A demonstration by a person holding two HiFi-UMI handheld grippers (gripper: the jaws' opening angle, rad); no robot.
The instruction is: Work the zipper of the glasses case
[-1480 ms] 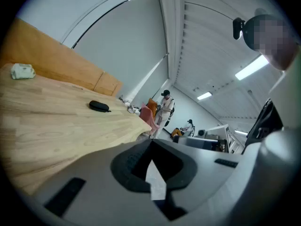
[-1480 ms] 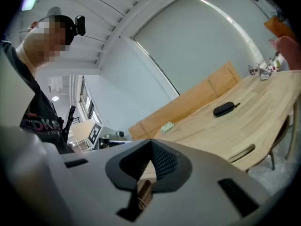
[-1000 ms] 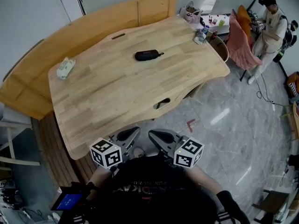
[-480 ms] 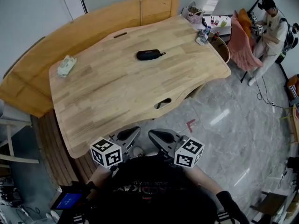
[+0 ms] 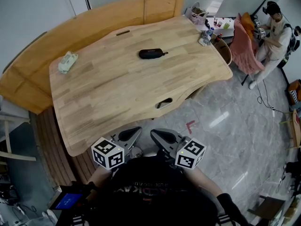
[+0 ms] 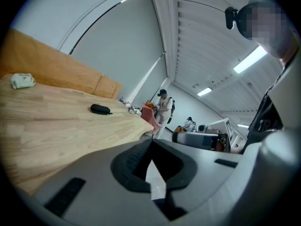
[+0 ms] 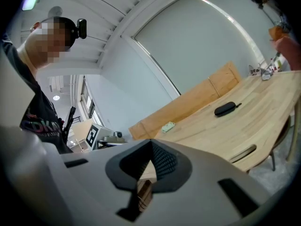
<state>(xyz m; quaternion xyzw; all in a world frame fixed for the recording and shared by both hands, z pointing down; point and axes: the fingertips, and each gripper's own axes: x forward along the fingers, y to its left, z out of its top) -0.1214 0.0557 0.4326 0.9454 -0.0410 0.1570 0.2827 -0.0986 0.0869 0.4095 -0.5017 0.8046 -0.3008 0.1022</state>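
The black glasses case (image 5: pixel 152 53) lies zipped on the far middle of the wooden table (image 5: pixel 117 93), its pull cord pointing right. Both grippers hang off the table's near edge, close to my body and far from the case. My left gripper (image 5: pixel 130 133) is shut with nothing between its jaws. My right gripper (image 5: pixel 162 137) is shut and empty too. The left gripper view shows the case (image 6: pixel 100 109) small and far beyond the shut left gripper (image 6: pixel 151 147). In the right gripper view the case (image 7: pixel 225 108) lies well past the shut right gripper (image 7: pixel 151 149).
A pale green packet (image 5: pixel 67 62) sits near the table's left end. A slot (image 5: pixel 163 102) is cut near the front edge. Small clutter (image 5: pixel 203 36) stands at the far right corner. A wooden bench back (image 5: pixel 94 20) curves behind. A person (image 5: pixel 272 29) stands beside a pink-draped chair (image 5: pixel 242 44).
The head view has drifted slightly. Both grippers and the case stay where they were.
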